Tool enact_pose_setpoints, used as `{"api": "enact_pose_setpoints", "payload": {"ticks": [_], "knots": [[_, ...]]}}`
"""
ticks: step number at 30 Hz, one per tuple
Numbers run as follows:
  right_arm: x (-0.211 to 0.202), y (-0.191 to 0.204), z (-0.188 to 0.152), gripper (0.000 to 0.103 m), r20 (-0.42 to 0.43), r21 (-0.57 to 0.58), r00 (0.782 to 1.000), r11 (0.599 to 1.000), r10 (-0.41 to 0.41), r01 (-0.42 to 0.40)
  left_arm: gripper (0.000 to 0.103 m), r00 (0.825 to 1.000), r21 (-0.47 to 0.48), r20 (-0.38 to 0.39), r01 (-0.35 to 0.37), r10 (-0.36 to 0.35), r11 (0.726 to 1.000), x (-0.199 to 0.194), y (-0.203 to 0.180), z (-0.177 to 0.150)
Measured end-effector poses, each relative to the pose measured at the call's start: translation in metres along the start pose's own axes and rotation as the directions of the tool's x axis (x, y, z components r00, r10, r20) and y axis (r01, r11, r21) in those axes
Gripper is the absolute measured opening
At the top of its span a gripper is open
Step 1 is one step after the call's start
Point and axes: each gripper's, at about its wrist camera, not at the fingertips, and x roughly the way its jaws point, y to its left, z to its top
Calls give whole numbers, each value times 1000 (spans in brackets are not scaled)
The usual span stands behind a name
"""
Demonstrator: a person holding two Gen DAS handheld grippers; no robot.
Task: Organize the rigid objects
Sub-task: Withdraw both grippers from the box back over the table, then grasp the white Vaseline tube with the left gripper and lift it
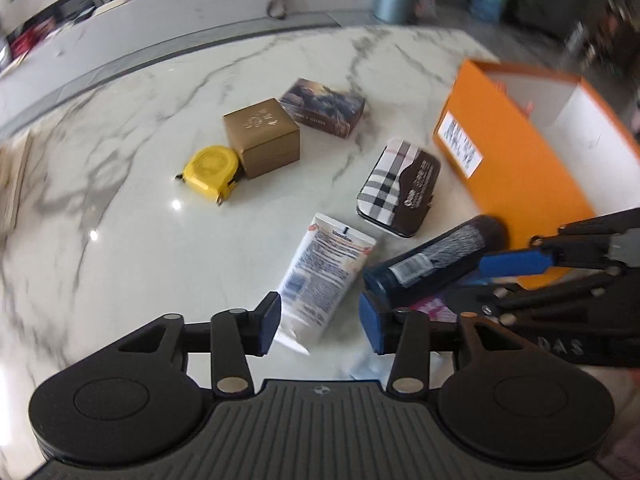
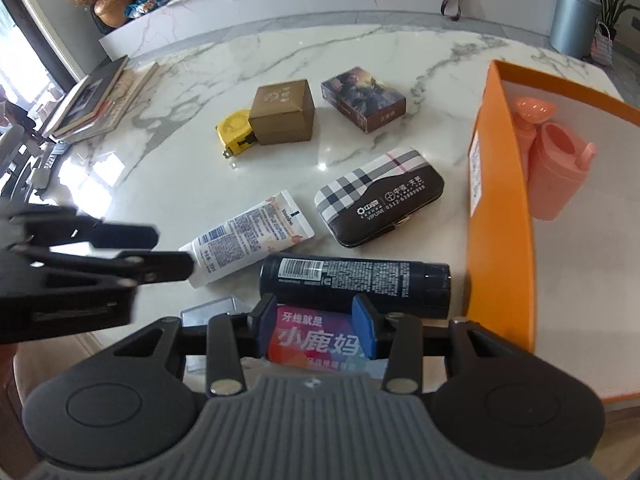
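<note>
On the marble table (image 2: 200,80) lie a yellow tape measure (image 2: 236,132), a gold box (image 2: 284,114), a printed card box (image 2: 362,98), a plaid case (image 2: 378,198), a white tube (image 2: 248,236) and a dark cylindrical bottle (image 2: 356,284). An orange box (image 2: 500,220) at the right holds a pink cup (image 2: 554,172). My right gripper (image 2: 316,326) is open, its fingers on either side of a colourful floss box (image 2: 320,340) in front of the bottle. My left gripper (image 1: 320,320) is open over the white tube's (image 1: 324,276) near end.
A stack of books (image 2: 92,100) lies at the table's far left. A grey bin (image 2: 574,16) stands on the floor behind. A flat clear packet (image 2: 212,308) lies by the floss box. The right gripper (image 1: 560,272) shows in the left wrist view.
</note>
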Motion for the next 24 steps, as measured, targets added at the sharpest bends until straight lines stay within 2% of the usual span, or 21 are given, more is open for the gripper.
{"api": "enact_pose_setpoints", "payload": {"ticks": [2, 7, 10, 13, 17, 21, 24], "knots": [[8, 1, 2, 34, -37, 4, 999, 1000, -6, 6, 57, 999, 26, -33, 5, -4, 1000, 13, 2, 5], [25, -3, 6, 34, -84, 26, 996, 999, -25, 28, 62, 994, 39, -104, 37, -33, 999, 43, 8, 15], [30, -6, 14, 34, -79, 40, 996, 999, -30, 33, 63, 991, 36, -130, 43, -38, 998, 57, 9, 19], [34, -8, 22, 34, -74, 32, 996, 998, -50, 53, 62, 985, 4, -158, 75, -73, 997, 68, 14, 24], [41, -12, 28, 35, -74, 41, 996, 998, -53, 56, 58, 988, 10, -141, 58, -56, 998, 72, 13, 31], [48, -17, 31, 35, -89, 57, 995, 997, -54, 59, 56, 988, -30, -136, 69, -73, 997, 69, 19, 36], [49, -21, 32, 41, -92, 81, 994, 995, -50, 57, 56, 989, -83, -107, 90, -99, 992, 59, 27, 34]]}}
